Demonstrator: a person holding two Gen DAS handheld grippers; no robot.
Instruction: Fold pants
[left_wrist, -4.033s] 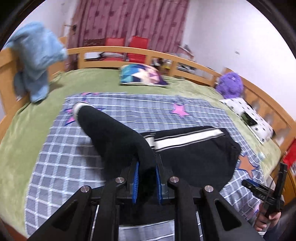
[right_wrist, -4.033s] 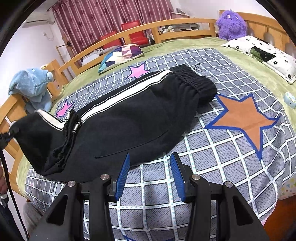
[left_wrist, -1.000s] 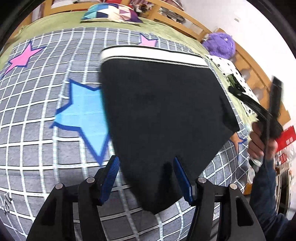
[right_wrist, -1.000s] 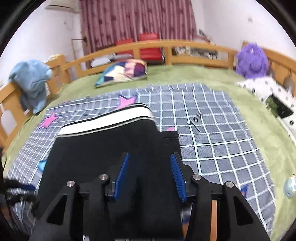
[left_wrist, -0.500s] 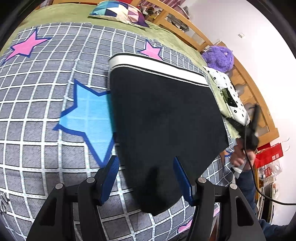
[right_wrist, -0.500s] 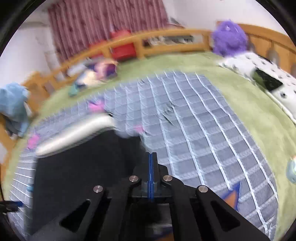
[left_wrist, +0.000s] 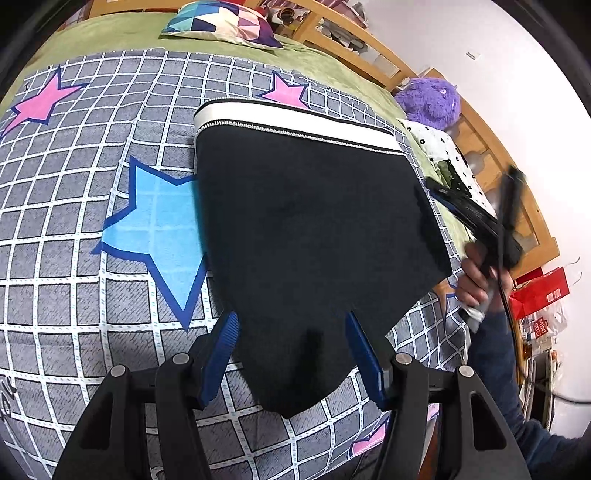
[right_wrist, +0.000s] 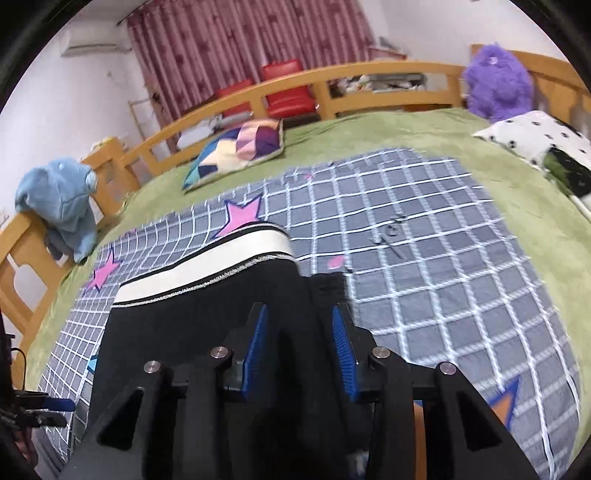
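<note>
The black pants (left_wrist: 314, 229) lay folded into a compact block on the checked blanket (left_wrist: 66, 206) of the bed (right_wrist: 388, 129), white side stripe along the far edge at twelve o'clock. Four seconds earlier they were spread long with one leg lifted, so the main fold looked done and only tidying seemed left.

The left tool (left_wrist: 291, 350) sat over the near corner at six o'clock as it had a second before, jaws parted, pads clear of the cloth. The right tool (right_wrist: 299, 332) had snapped shut half a second earlier and its jaws were opening again, dark fabric between them but not pinched.

Layers beneath the block were hidden; the right view was motion-blurred, and the person's hand (left_wrist: 476, 284) at three o'clock was smeared.
</note>
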